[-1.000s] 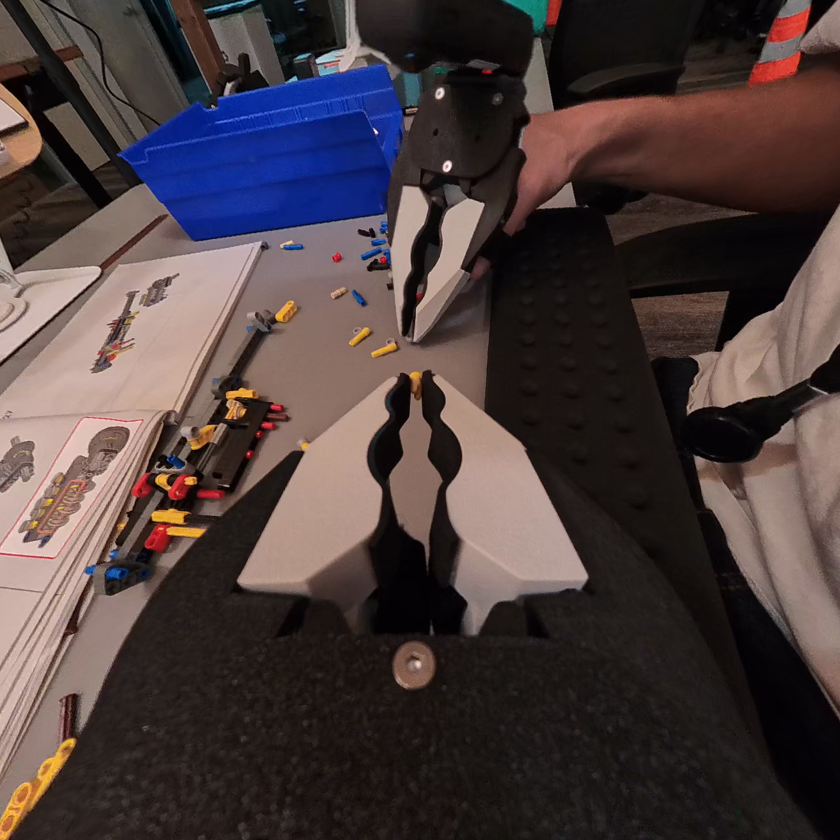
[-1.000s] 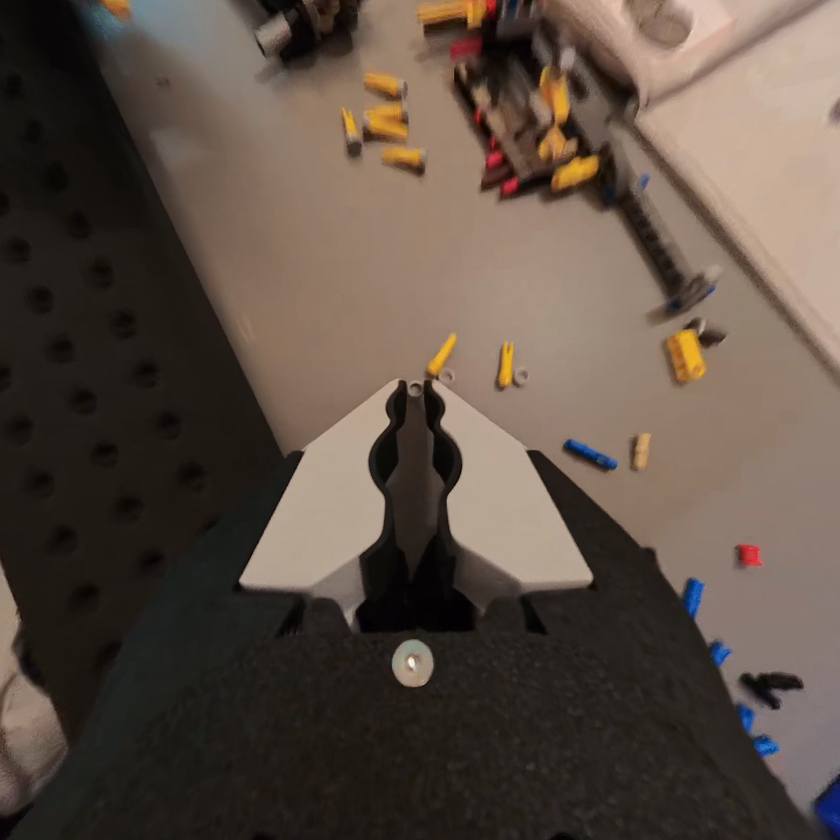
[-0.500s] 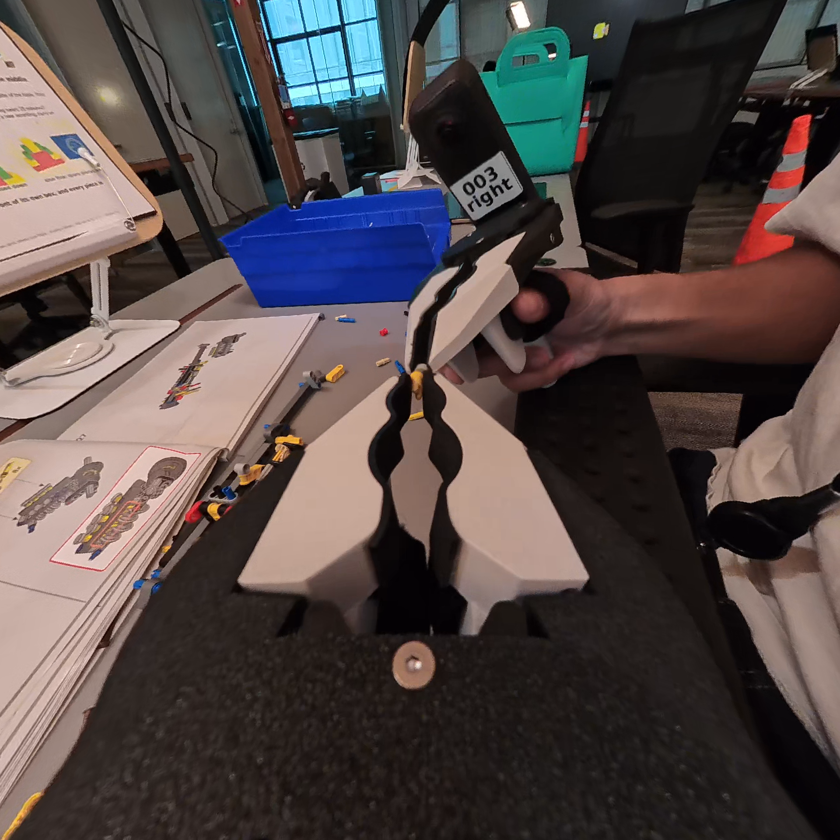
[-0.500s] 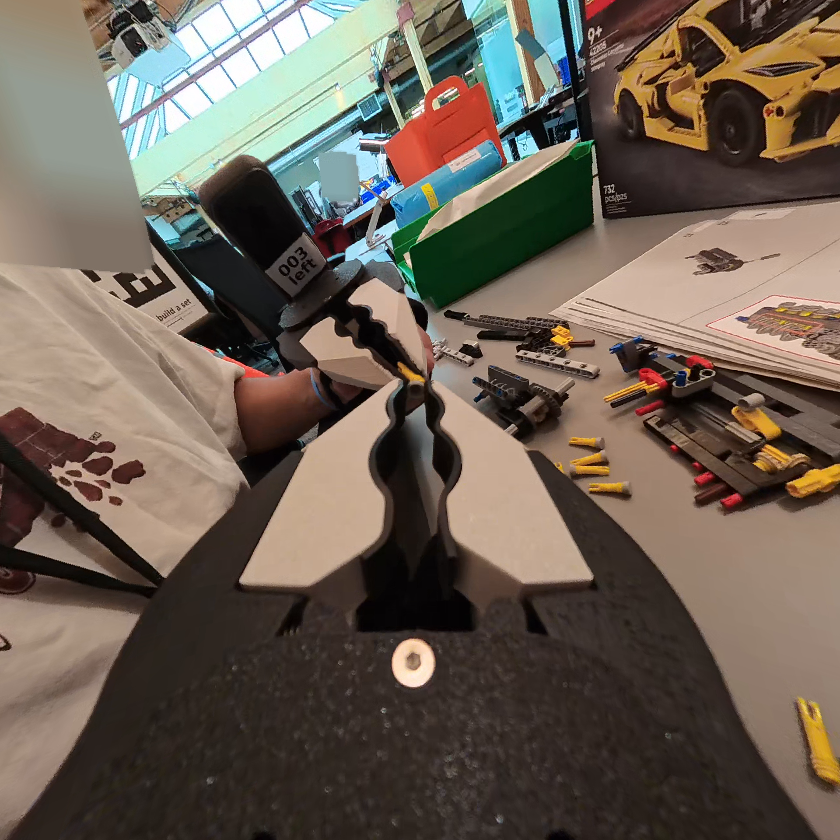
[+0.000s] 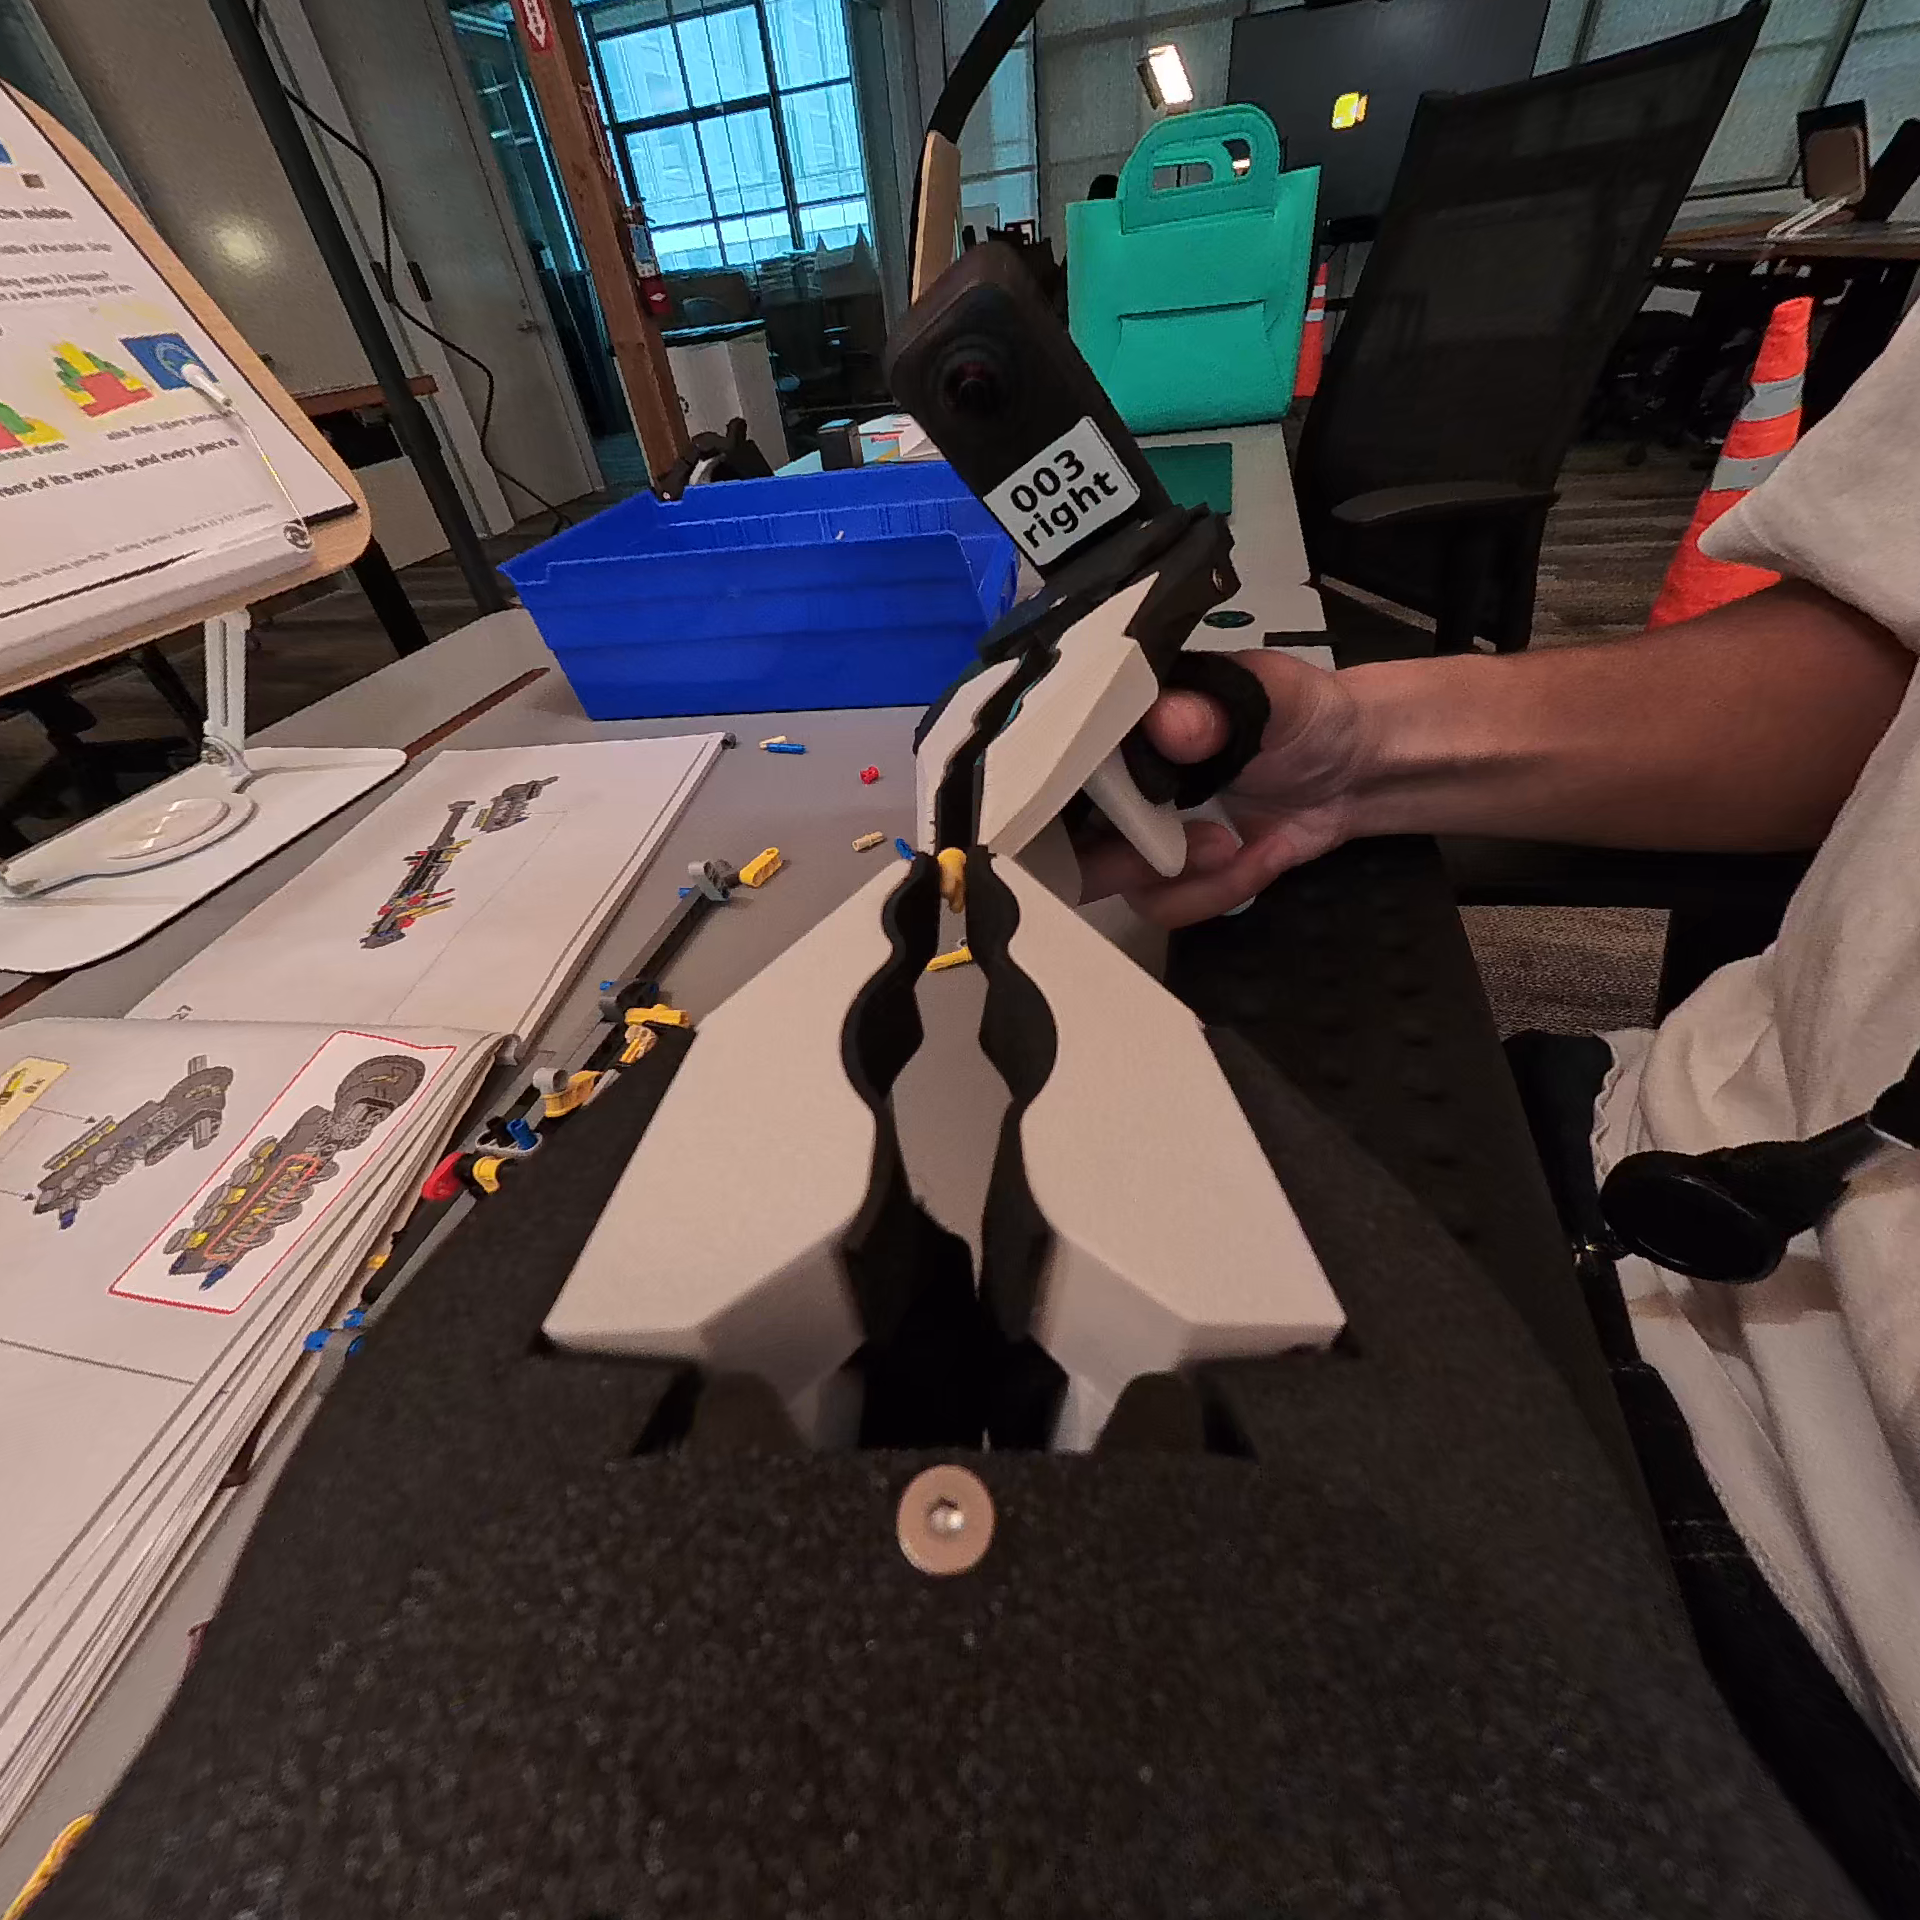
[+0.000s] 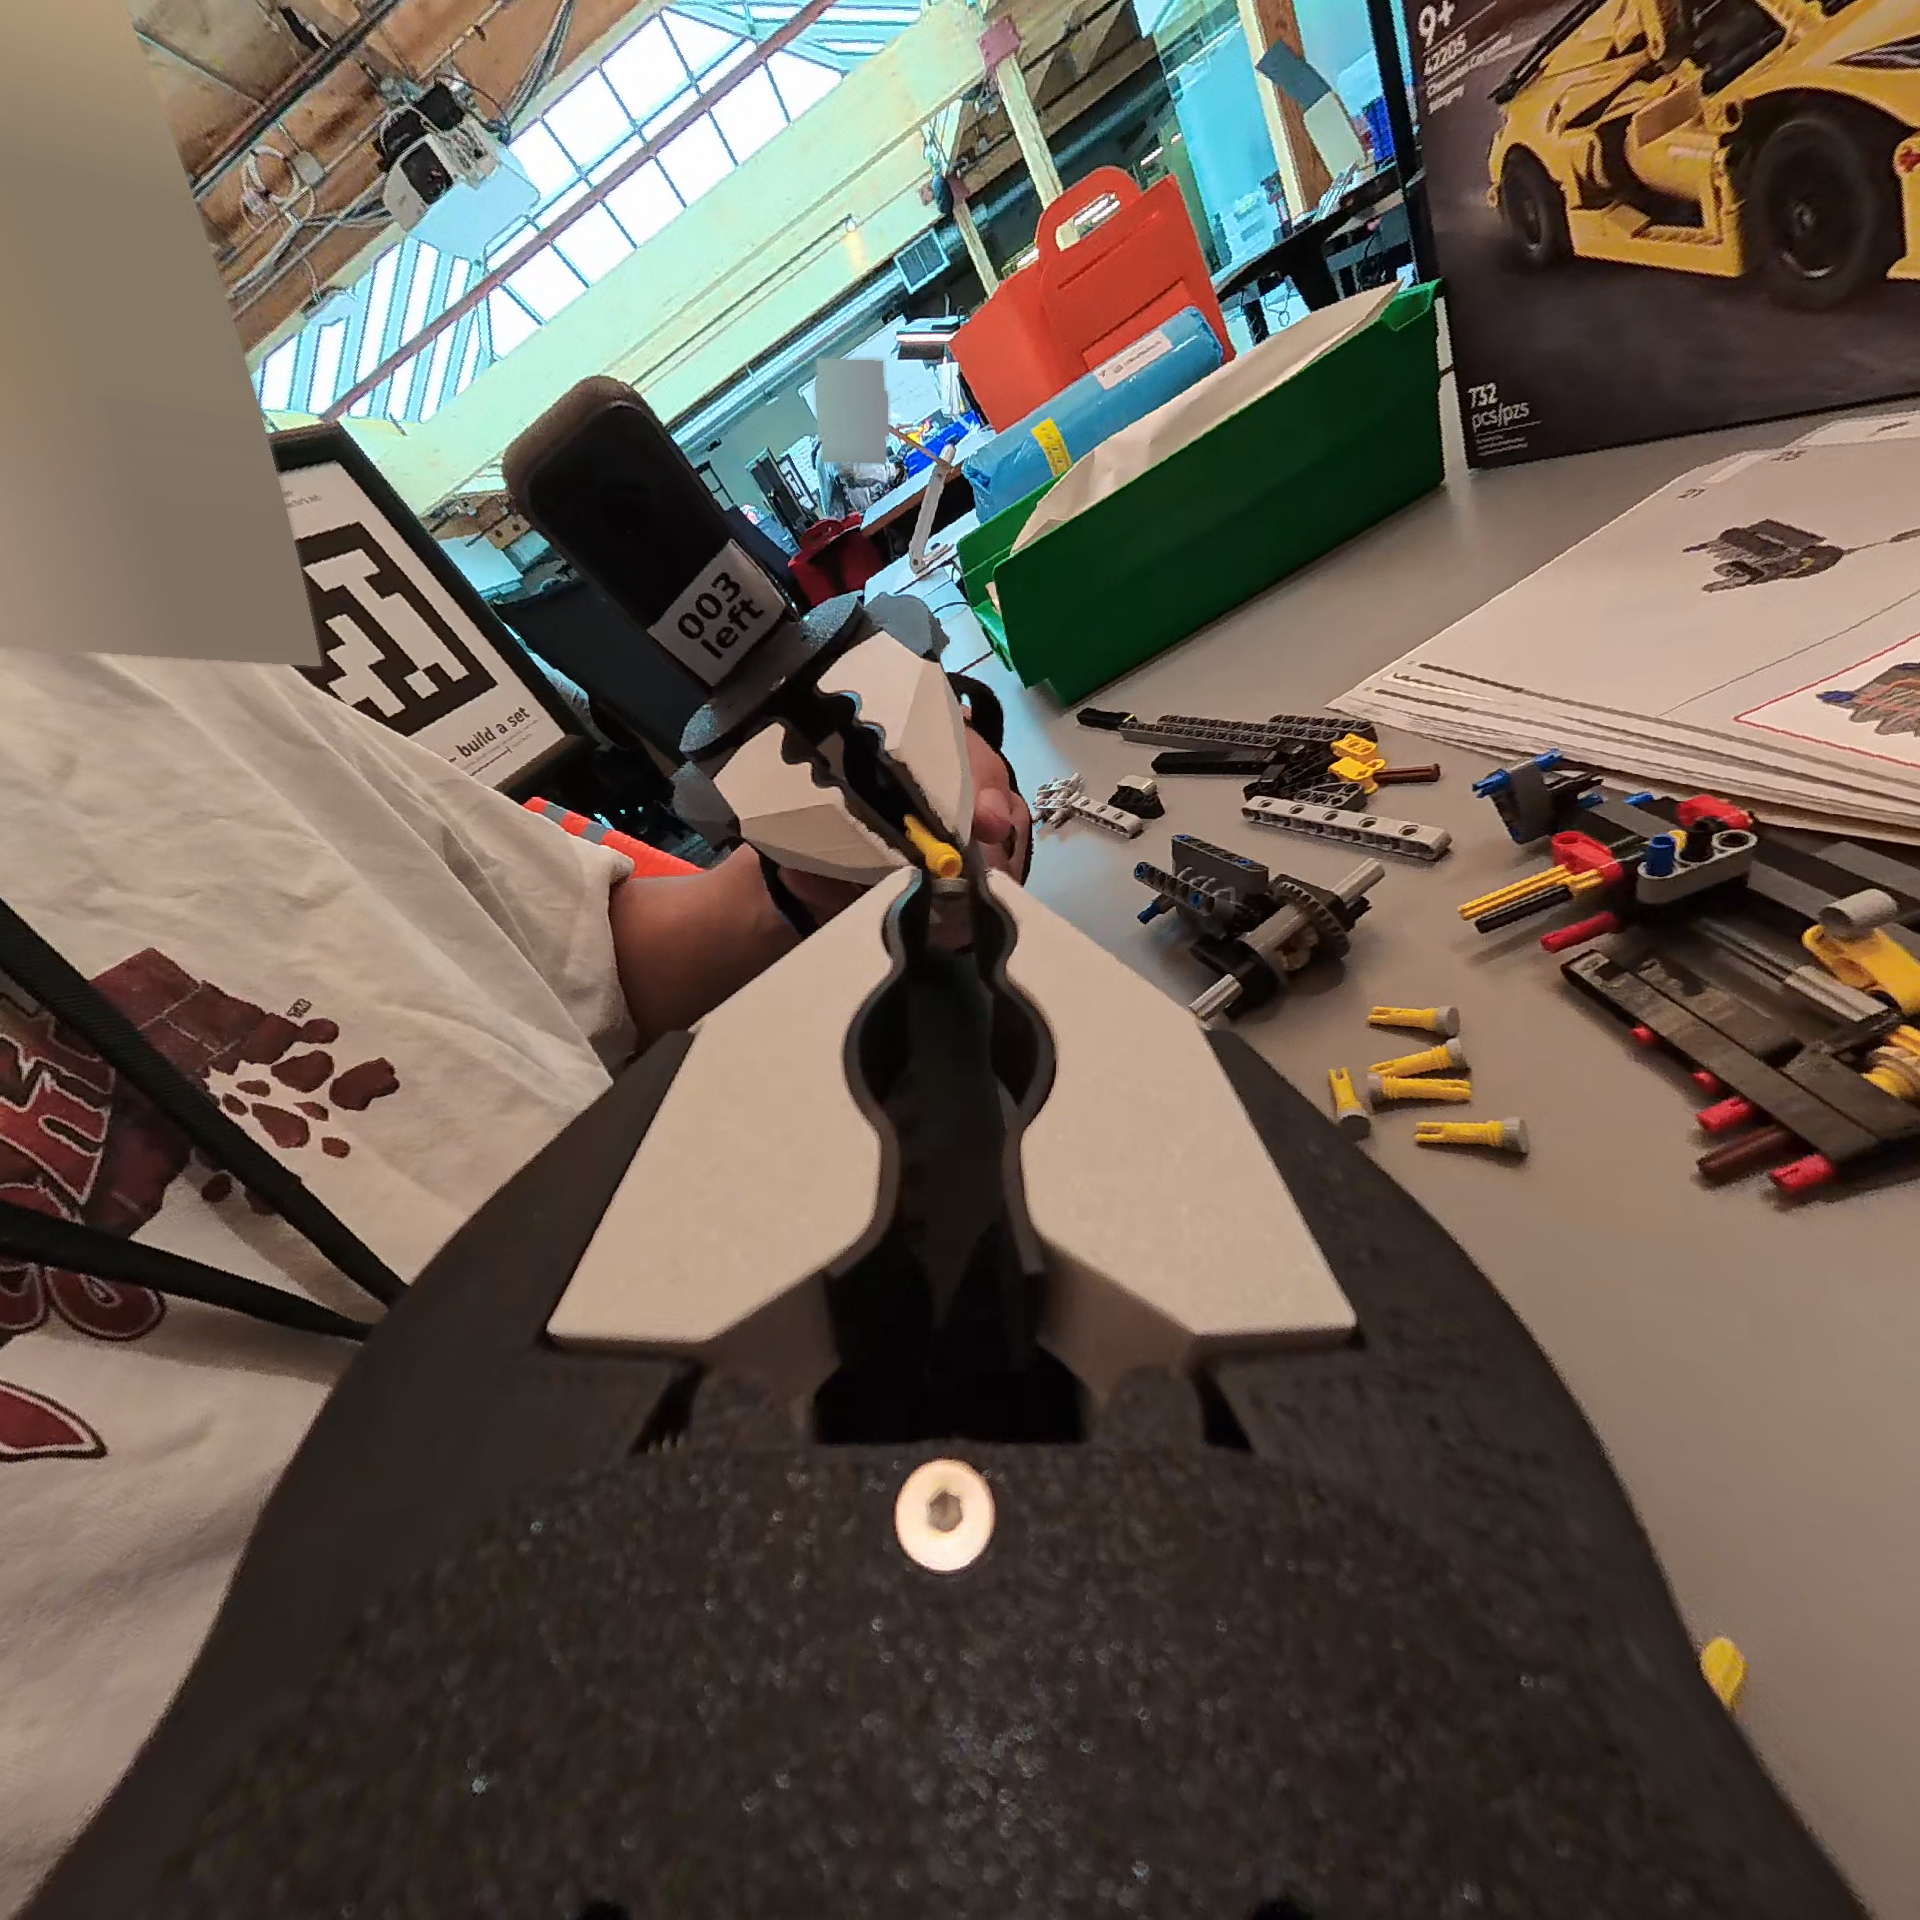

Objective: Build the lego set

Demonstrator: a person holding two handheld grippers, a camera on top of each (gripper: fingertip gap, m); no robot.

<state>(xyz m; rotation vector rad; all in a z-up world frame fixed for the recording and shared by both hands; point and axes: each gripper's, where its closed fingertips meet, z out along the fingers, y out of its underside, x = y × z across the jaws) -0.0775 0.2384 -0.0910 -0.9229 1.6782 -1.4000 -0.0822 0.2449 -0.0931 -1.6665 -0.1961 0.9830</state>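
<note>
Grey table (image 6: 1299, 1299) | left hand-held gripper (image 5: 951, 883) pinches yellow pin (image 5: 950, 871) | right hand-held gripper (image 6: 948, 896) clamps grey piece (image 6: 948, 894)

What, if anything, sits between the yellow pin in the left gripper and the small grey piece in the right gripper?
Nothing visible. The left gripper pinches the yellow pin, whose free end points at the grey piece held in the right gripper; the tips nearly meet above the table.

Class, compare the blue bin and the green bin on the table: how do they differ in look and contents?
The blue bin shows nothing above its rim; the green bin has white paper sticking out of the top. The blue bin sits beside the instruction sheets; the green bin sits beside the set's box. Both are open-topped plastic bins.
</note>
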